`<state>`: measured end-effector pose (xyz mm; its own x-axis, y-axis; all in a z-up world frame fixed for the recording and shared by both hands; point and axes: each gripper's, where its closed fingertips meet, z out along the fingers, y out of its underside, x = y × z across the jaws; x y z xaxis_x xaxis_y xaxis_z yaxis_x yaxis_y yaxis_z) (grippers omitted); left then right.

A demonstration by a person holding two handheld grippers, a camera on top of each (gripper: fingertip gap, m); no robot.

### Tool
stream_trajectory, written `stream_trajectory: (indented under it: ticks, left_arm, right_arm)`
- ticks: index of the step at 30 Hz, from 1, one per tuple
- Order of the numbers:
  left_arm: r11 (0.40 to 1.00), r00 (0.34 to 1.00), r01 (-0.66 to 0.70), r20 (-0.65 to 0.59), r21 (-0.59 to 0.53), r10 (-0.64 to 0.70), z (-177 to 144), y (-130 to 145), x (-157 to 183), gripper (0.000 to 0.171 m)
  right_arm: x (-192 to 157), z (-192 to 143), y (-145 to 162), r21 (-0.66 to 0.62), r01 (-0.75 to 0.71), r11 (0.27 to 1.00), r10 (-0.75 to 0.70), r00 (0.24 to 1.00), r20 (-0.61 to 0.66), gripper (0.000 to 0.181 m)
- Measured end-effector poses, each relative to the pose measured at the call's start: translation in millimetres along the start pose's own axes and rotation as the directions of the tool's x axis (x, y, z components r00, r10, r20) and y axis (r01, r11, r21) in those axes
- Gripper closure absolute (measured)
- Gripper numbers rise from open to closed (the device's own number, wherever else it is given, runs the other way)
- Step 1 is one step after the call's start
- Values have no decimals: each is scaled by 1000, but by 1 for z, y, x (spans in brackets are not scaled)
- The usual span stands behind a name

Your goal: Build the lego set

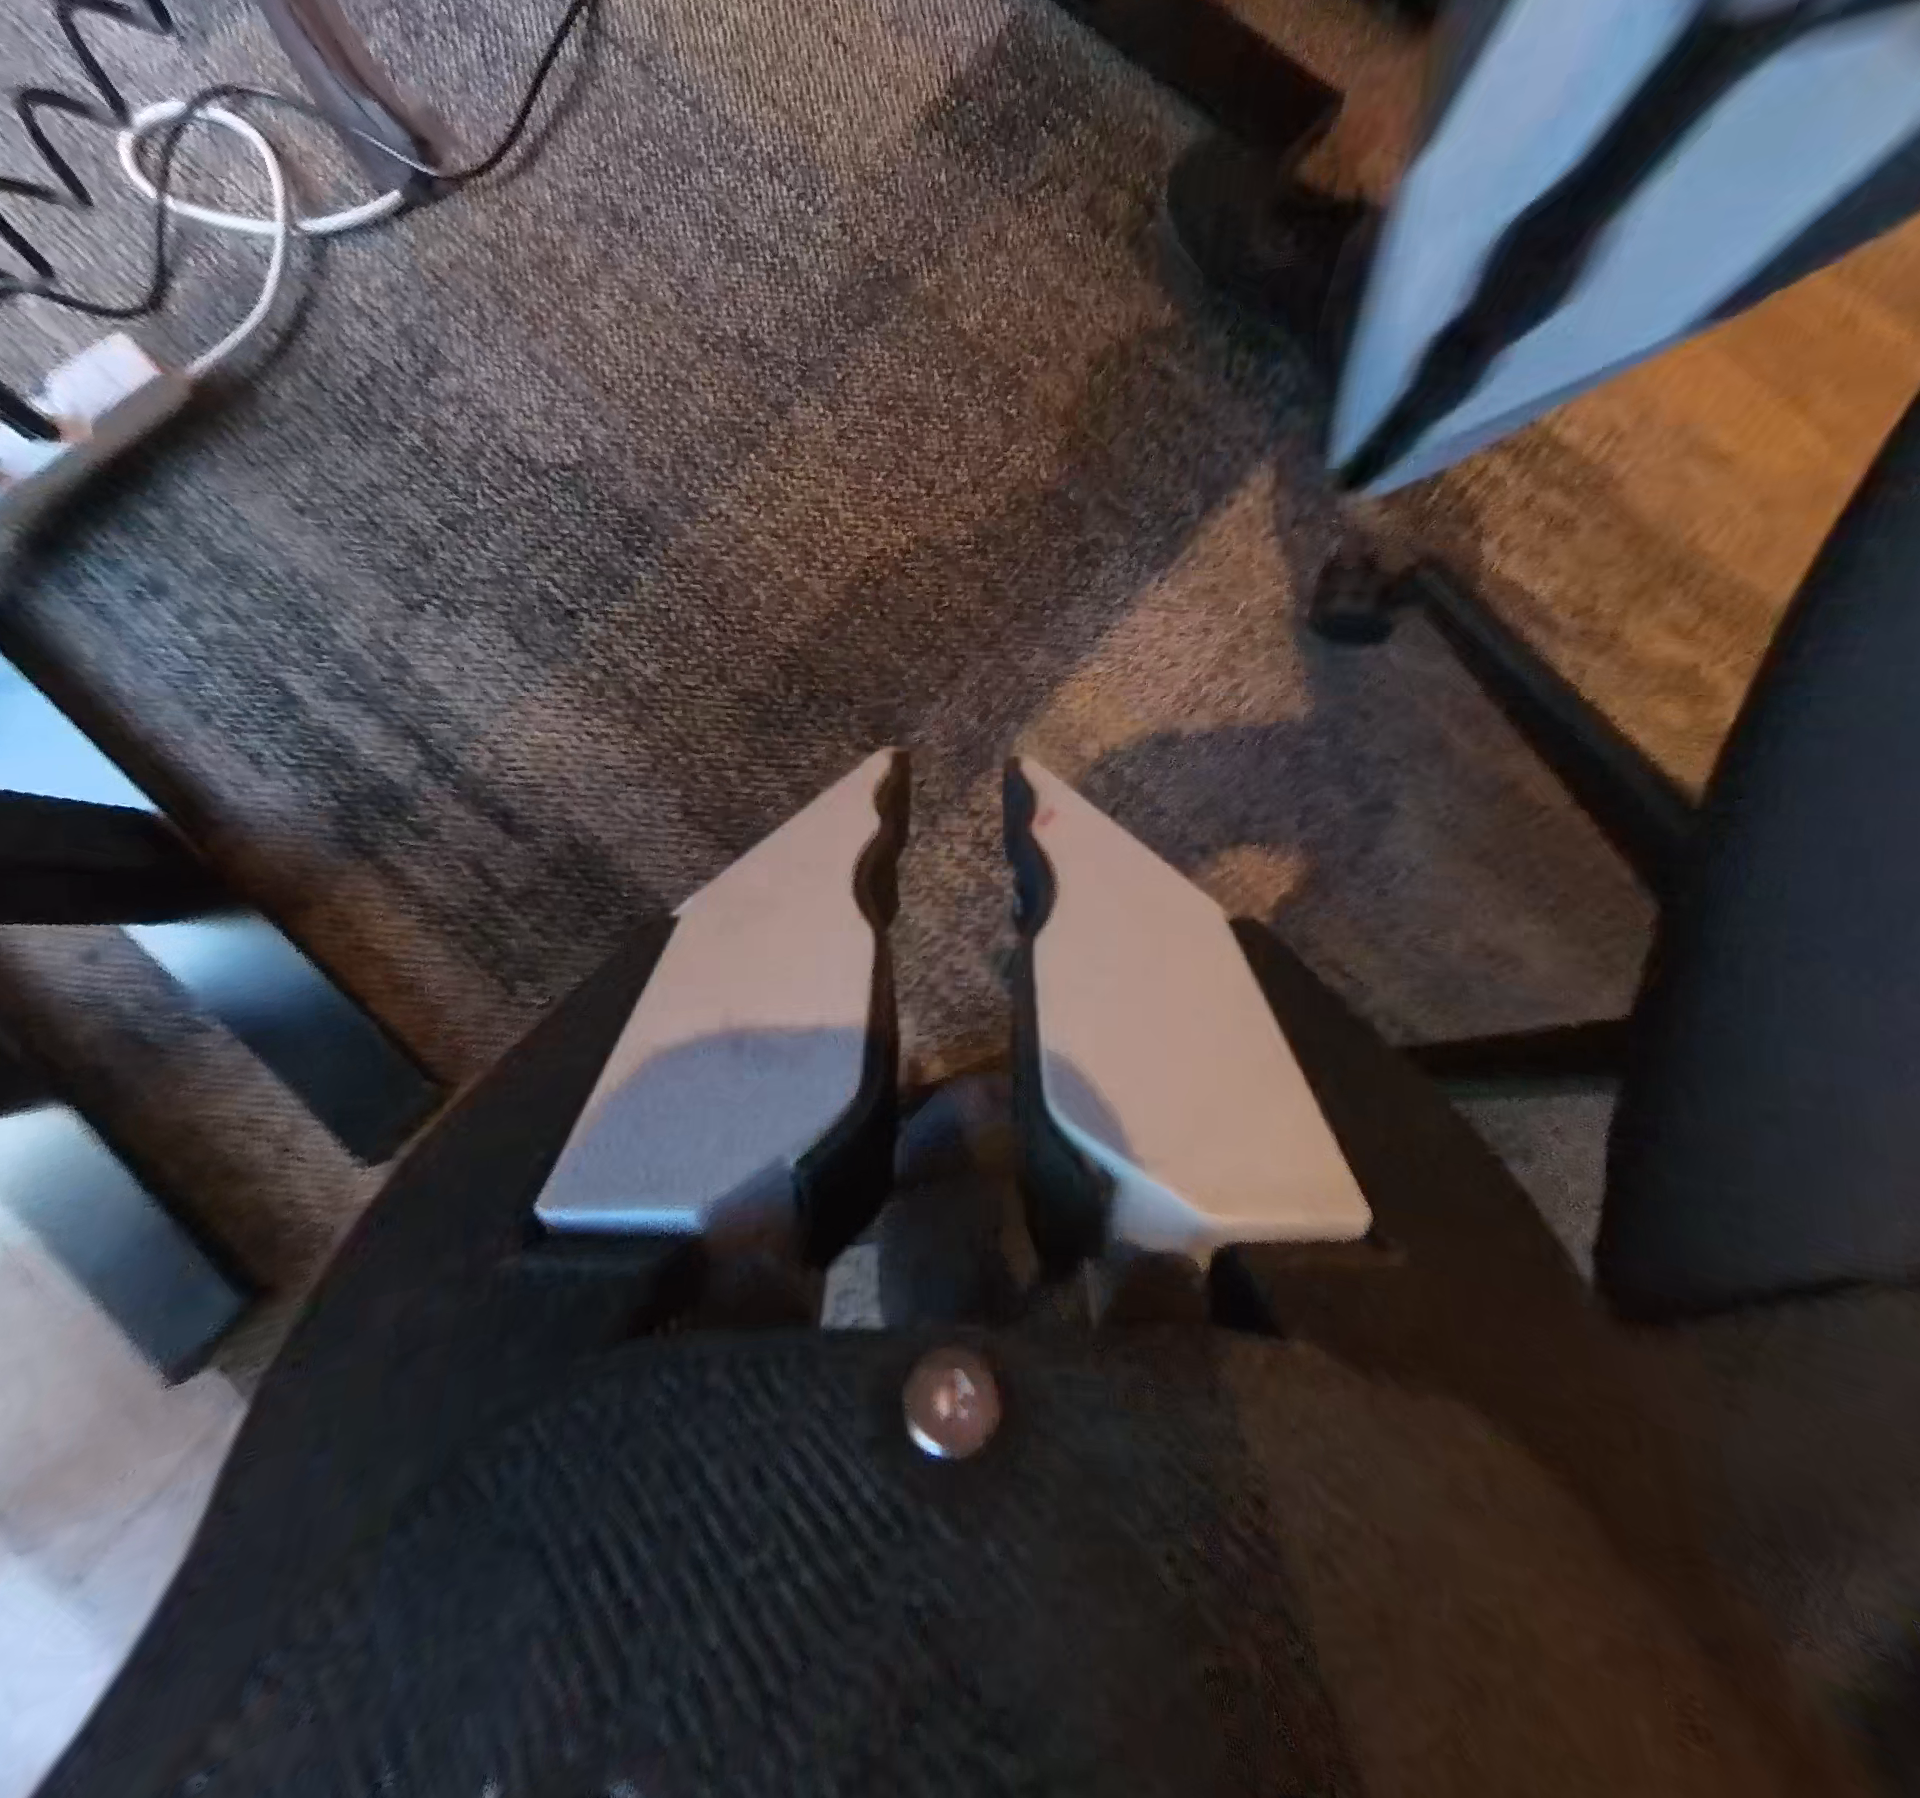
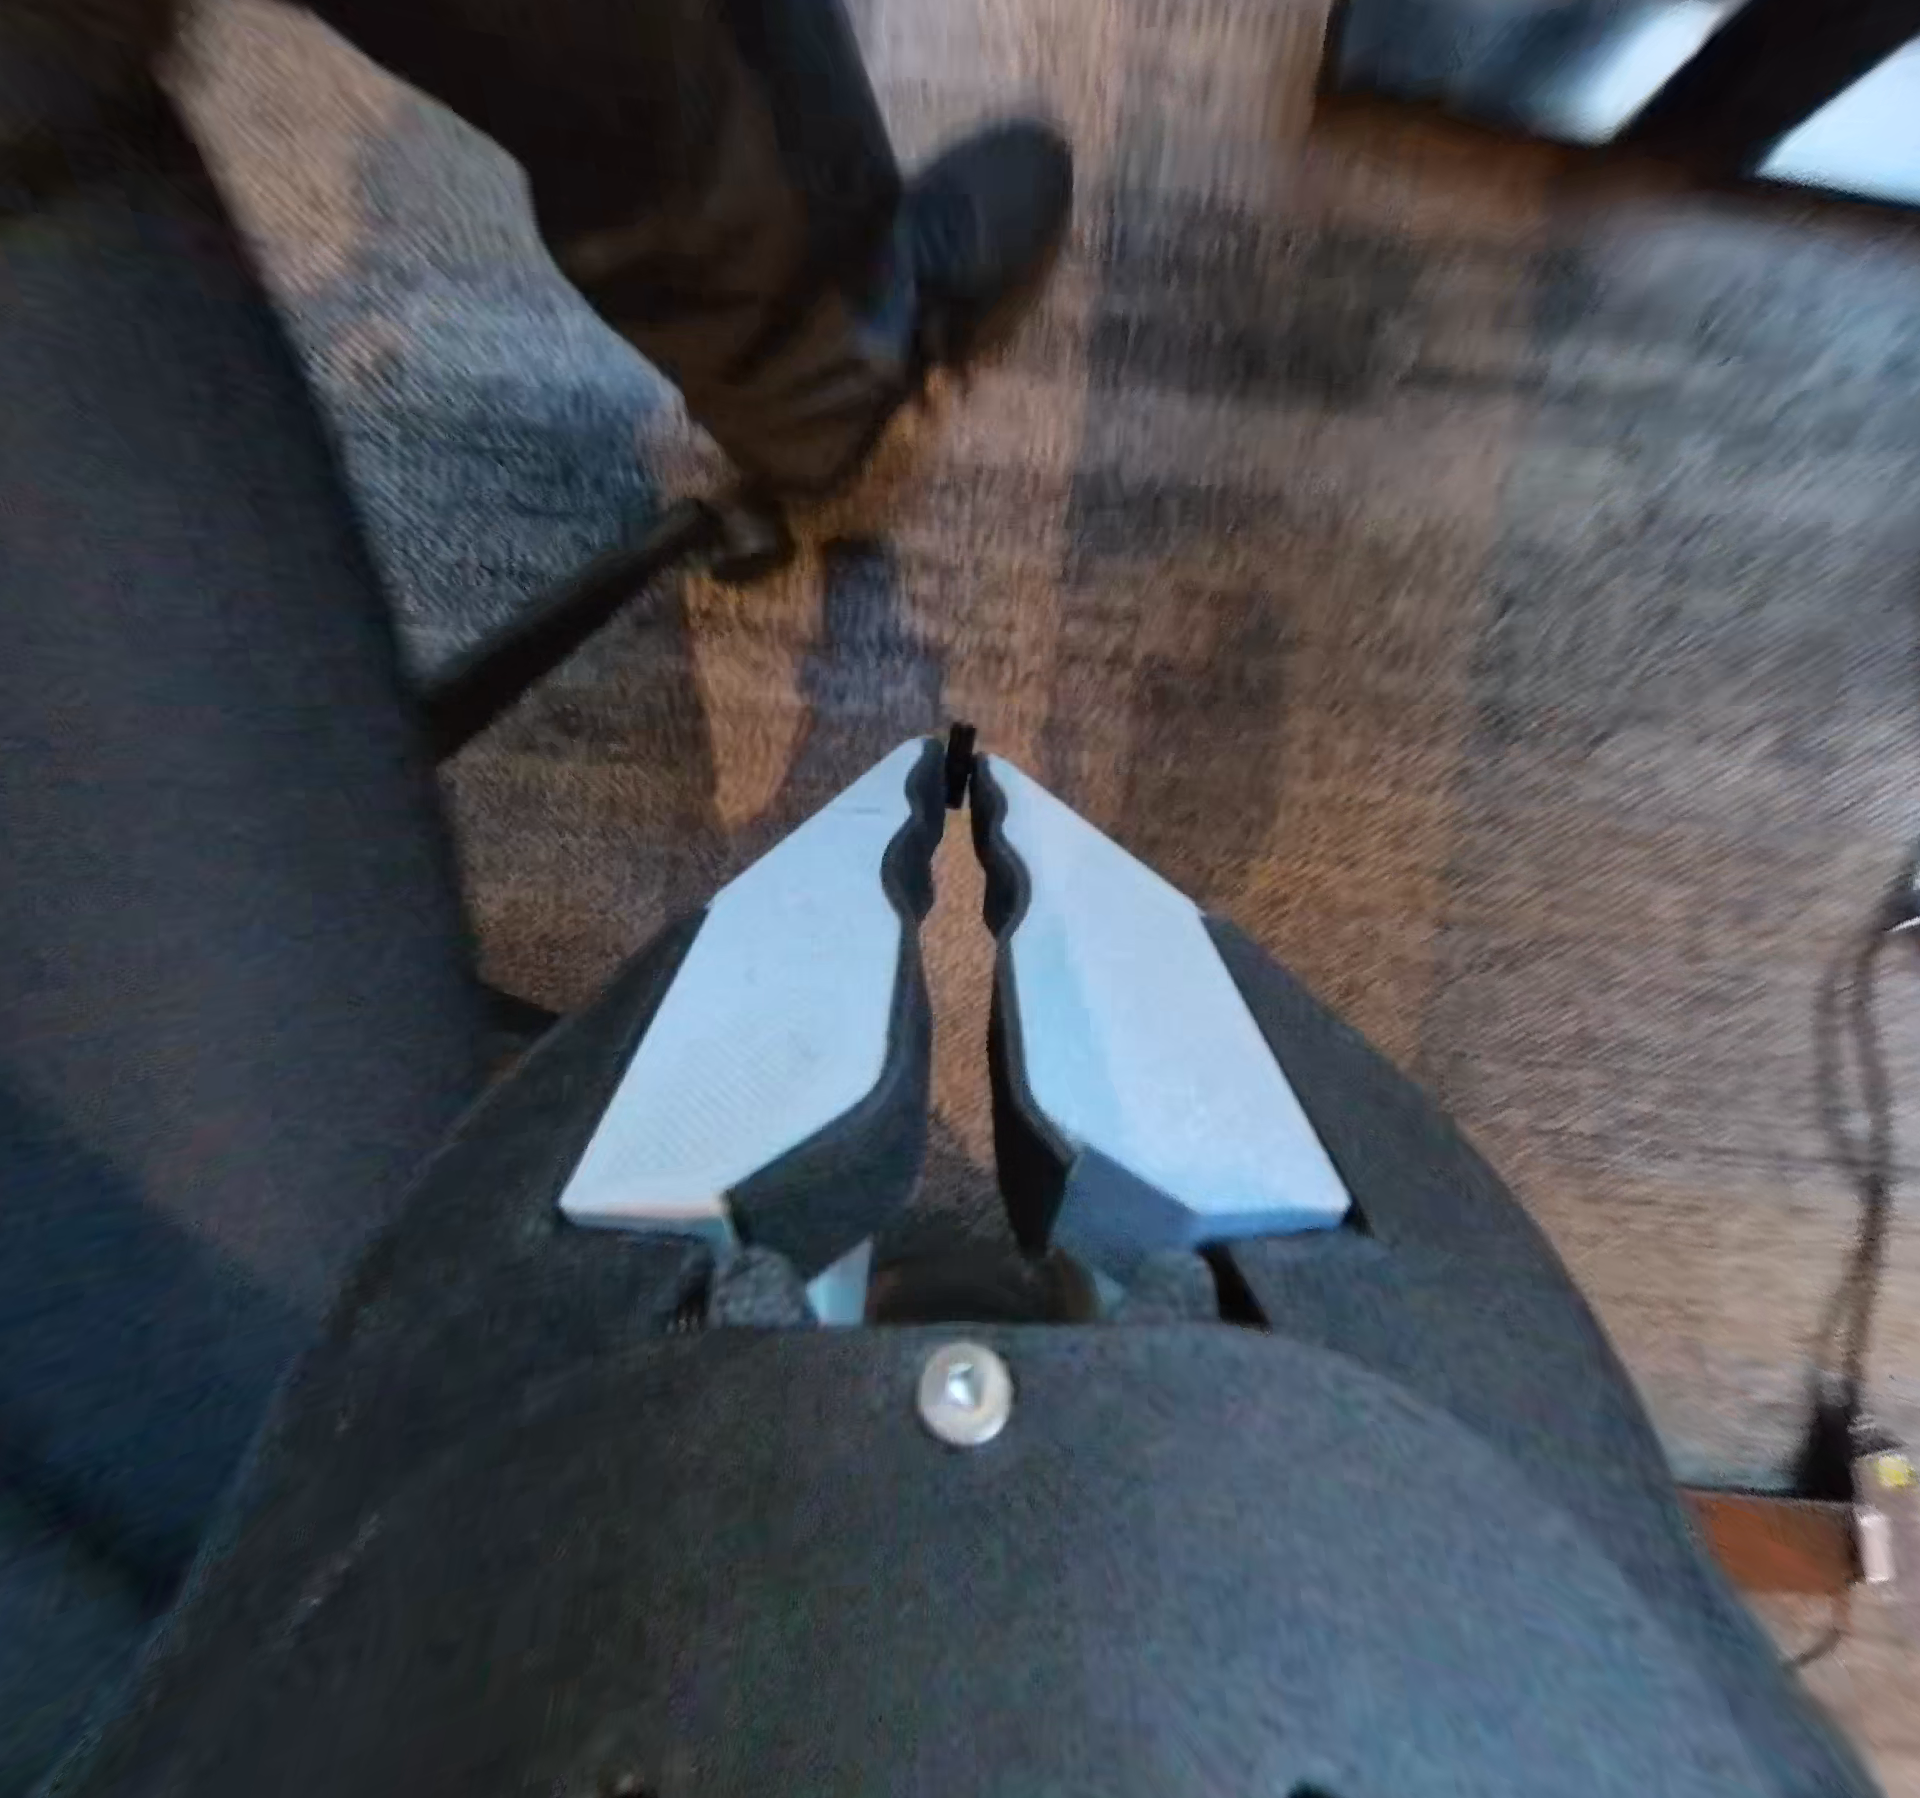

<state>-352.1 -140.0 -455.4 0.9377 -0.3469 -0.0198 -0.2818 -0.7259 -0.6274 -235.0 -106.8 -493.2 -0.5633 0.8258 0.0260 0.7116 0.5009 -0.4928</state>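
Pointing down at grey carpet [image 1: 727,418], the left gripper [image 1: 956,782] is seen with jaws slightly spread and nothing between them. Cables [image 1: 208,190] lie at ten o'clock, a dark chair seat [image 1: 1787,917] at three o'clock, and the other gripper [image 1: 1621,190], blurred, at one o'clock. The right gripper [image 2: 958,761] is pressed nearly together at the tips, pinching a thin black piece [image 2: 958,749], presumably lego; no other part of the set is in view. Such a piece is judged light, stiff and slippery, best pinched on its flat faces. A shoe [image 2: 977,210] is seen at twelve o'clock, a cable [image 2: 1849,1073] at three; open carpet remains between.
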Motion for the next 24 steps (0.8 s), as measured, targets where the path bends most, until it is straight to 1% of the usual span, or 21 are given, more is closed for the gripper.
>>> stream_trajectory:
  ticks: [2,3,5,7,9,10,12,14,16,18,20,24]
  left_arm:
    - [999,999,-26,20,-33,26,-6,-2,-1,157]
    - [1000,1000,-19,19,-24,19,-12,-6,4,157]
    - [1000,1000,-15,28,-14,15,-23,-11,19,156]
    - [1000,1000,10,4,-9,-10,-32,-13,45,155]
    - [1000,1000,0,-19,-24,0,-44,-19,71,153]
    - [998,1000,-20,-3,-53,20,-51,-22,78,152]
    - [997,999,-47,22,-62,49,-68,-37,92,150]
    - [1000,999,-15,30,-24,16,-88,-54,105,151]
    - [999,1000,16,2,33,-16,-105,-69,119,149]
    - [999,1000,9,20,47,-10,-118,-76,119,149]
    - [998,999,11,30,56,-12,-125,-76,117,149]
    - [999,999,-2,37,46,0,-128,-71,107,149]
  right_arm:
    - [-16,-49,-41,98,65,993,-60,997,-54,179]
    - [-23,-75,-59,154,78,985,-67,995,-79,179]
    - [-35,-127,-91,279,68,958,-33,991,-130,179]
    - [-41,-174,-106,379,43,924,28,983,-180,179]
    - [-42,-213,-107,447,14,894,100,968,-230,180]
    - [-41,-229,-103,475,-6,880,143,957,-251,180]
    - [-36,-255,-91,528,-52,848,230,933,-278,180]
    - [-29,-276,-78,573,-102,813,316,905,-286,179]
    - [-15,-296,-69,614,-138,777,385,876,-291,180]
    - [5,-312,-63,637,-166,753,437,849,-296,180]
    - [30,-322,-59,645,-184,741,471,827,-306,179]
    - [82,-335,-59,648,-173,742,491,799,-348,180]
